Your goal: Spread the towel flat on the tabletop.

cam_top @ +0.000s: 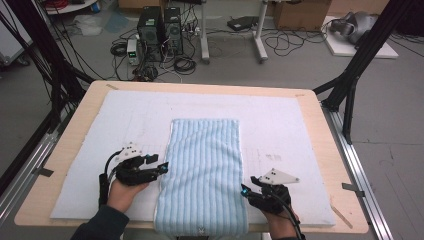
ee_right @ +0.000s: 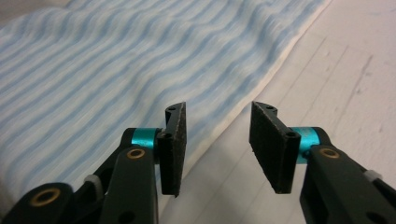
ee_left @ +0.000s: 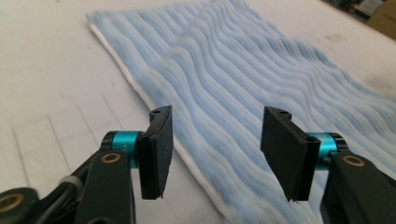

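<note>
White mat (cam_top: 125, 115) — folded blue towel (cam_top: 202, 170) flat, both jaws open beside.

Bare white mat (cam_top: 125, 115) lies open around the folded blue towel (cam_top: 202, 170), the only obstacle.

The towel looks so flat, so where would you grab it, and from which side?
Grip the towel at its long side edges near the table's front, each claw coming from its own side. It lies flat, so only the thin white-trimmed edges offer something to pinch.
</note>
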`<state>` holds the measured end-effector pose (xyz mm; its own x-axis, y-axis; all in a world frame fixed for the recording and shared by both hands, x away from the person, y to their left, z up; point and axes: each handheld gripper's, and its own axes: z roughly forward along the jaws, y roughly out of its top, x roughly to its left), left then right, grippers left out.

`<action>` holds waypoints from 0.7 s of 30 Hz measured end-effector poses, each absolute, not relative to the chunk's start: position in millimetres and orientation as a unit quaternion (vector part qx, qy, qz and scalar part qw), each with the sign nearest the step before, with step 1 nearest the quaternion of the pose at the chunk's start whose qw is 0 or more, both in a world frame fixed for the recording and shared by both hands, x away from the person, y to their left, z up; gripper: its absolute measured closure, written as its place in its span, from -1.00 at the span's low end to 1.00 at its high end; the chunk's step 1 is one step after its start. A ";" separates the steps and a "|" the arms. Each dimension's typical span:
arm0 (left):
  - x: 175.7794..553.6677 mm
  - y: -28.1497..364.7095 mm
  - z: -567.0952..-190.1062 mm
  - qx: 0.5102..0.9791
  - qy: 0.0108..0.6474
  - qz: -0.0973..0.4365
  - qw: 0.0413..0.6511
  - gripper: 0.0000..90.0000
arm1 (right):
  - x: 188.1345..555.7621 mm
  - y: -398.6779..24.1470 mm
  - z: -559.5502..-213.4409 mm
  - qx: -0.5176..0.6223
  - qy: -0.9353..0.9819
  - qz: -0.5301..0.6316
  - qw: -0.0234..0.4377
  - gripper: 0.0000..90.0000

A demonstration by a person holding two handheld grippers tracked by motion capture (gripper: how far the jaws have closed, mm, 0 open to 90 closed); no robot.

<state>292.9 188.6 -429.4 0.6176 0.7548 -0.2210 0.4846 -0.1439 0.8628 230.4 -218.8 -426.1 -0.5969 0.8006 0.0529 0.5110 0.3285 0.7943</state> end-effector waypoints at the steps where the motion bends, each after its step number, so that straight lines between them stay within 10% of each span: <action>1: 298.8 188.9 -428.4 0.748 0.415 0.137 0.500 -0.04 | 230.4 -218.8 -426.1 0.412 0.795 0.407 0.178 0.16; 21: 399.6 174.9 -432.9 0.742 0.438 0.172 0.478 0.10 | 283.0 -216.4 -413.9 0.401 0.798 0.410 0.184 0.00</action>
<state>399.6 174.9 -432.9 0.5569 0.8144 -0.1629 0.4853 -0.1600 0.8596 283.0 -216.4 -413.9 -0.6103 0.7914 0.0363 0.4901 0.3411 0.8021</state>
